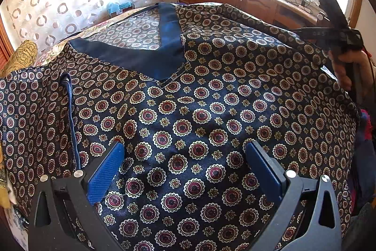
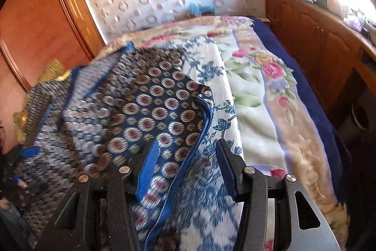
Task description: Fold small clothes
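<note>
Navy patterned shirt [image 1: 188,109], both grippers spread wide

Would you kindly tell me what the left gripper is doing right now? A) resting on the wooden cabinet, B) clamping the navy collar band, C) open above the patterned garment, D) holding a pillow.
C: the left gripper has its fingers spread wide with only the patterned garment showing between them.

A floral blanket [image 2: 258,91] covers the bed, with the patterned navy garment [image 1: 188,109] spread on it.
</note>
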